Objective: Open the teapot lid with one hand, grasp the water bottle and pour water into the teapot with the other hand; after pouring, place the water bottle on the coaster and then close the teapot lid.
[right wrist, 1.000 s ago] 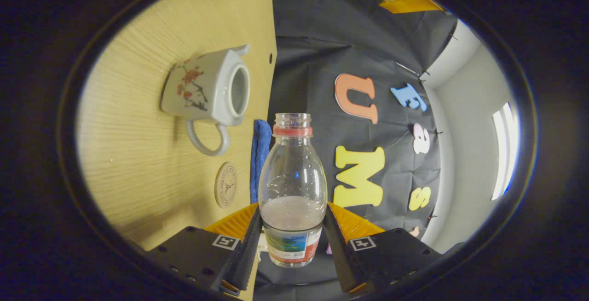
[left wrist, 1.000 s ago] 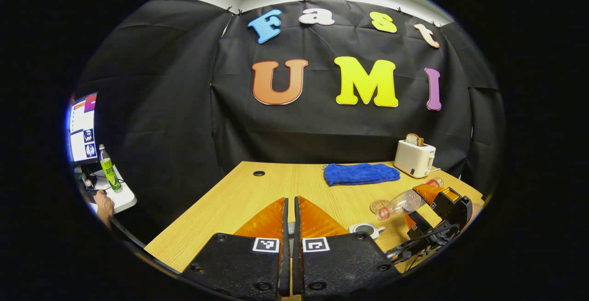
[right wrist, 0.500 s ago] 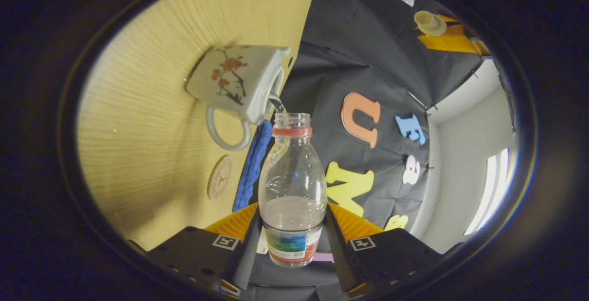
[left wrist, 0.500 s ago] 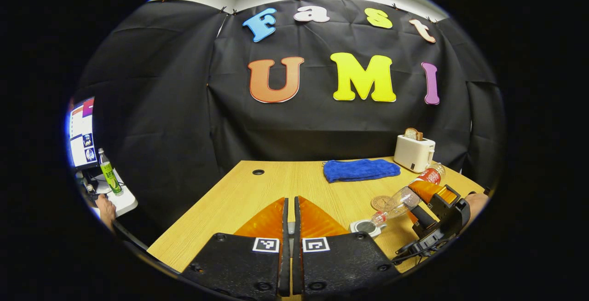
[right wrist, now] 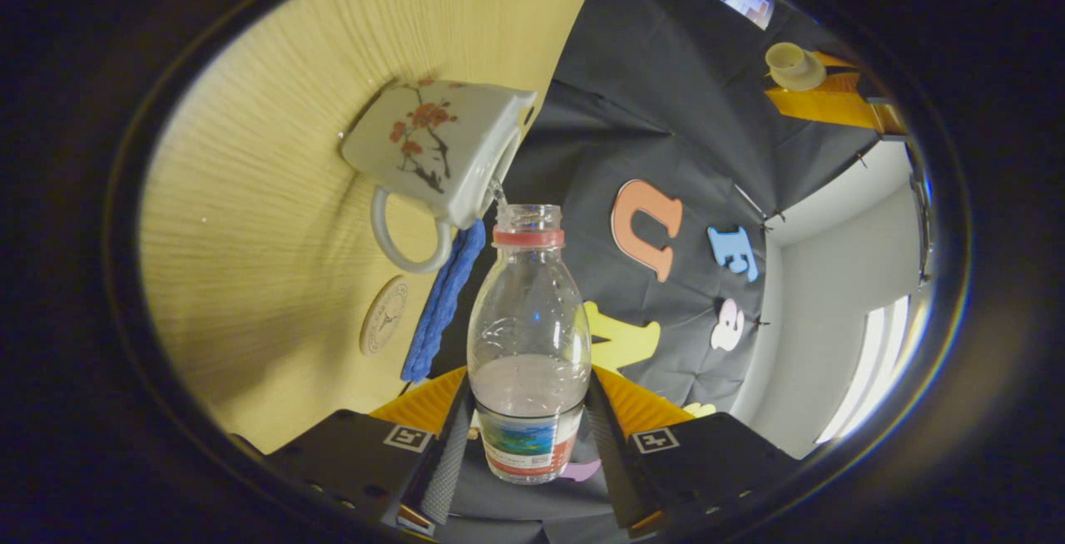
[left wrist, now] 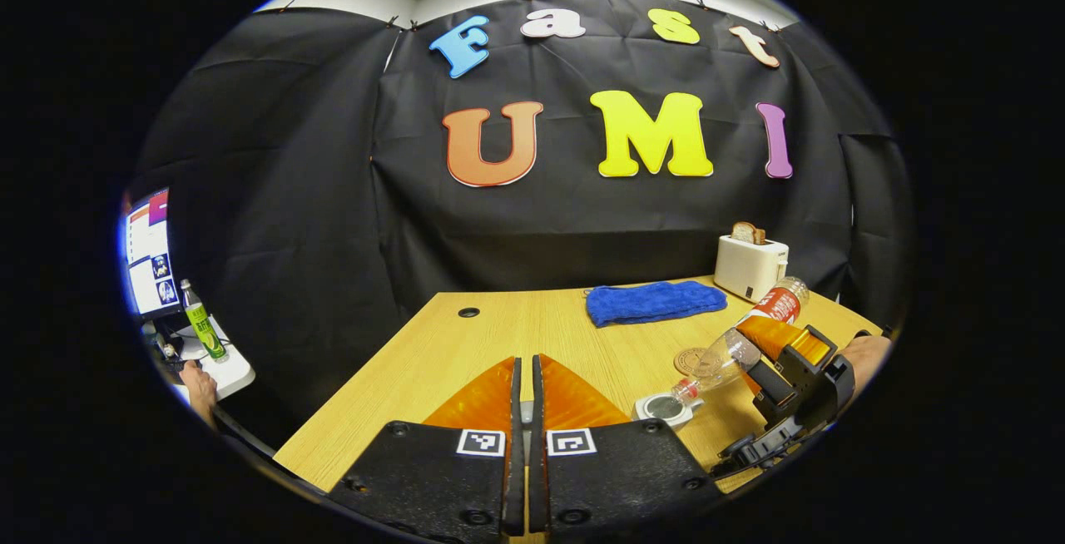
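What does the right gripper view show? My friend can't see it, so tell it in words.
The right gripper holds a tipped water bottle, pouring a thin stream into the open flowered teapot on the wooden table. A round coaster and blue towel lie nearby.

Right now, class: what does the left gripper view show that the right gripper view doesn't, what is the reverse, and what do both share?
Left gripper view: the toaster with bread, and the right gripper seen from outside, holding the water bottle tilted.
Right gripper view: the teapot's flower pattern and handle, the water stream entering it, the teapot lid at the left gripper's tip, and a window.
Both: teapot, water bottle, coaster, blue towel, wooden table.
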### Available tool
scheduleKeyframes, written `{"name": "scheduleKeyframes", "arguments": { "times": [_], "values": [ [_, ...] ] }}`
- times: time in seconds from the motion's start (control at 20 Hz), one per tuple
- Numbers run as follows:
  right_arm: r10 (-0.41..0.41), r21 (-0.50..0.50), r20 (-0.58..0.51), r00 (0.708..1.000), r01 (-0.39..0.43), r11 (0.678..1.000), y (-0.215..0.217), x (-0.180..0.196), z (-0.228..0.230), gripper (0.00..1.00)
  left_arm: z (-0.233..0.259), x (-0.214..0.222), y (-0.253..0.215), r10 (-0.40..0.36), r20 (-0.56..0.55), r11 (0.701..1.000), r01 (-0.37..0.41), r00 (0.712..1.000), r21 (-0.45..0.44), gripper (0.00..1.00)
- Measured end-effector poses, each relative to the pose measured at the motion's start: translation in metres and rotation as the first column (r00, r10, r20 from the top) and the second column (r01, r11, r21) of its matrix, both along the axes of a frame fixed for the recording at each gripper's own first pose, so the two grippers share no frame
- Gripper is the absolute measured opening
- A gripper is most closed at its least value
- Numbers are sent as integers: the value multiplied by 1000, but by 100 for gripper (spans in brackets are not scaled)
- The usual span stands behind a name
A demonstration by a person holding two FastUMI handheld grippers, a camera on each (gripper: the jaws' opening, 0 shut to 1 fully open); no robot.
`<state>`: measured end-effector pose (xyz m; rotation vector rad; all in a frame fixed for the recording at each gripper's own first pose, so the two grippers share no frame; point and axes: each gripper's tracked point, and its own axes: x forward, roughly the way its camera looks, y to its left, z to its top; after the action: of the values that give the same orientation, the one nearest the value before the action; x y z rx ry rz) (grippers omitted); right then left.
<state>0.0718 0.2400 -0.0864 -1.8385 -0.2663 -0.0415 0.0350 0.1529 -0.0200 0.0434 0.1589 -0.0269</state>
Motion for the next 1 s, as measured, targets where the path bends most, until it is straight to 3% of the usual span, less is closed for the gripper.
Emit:
{"name": "scheduleKeyframes", "arguments": {
  "times": [1.0],
  "values": [
    [83, -202, 172, 982, -47, 978, 15, -9, 54, 71, 1, -3, -3, -15, 9, 1000, 15, 1000, 7, 5]
  ]
}}
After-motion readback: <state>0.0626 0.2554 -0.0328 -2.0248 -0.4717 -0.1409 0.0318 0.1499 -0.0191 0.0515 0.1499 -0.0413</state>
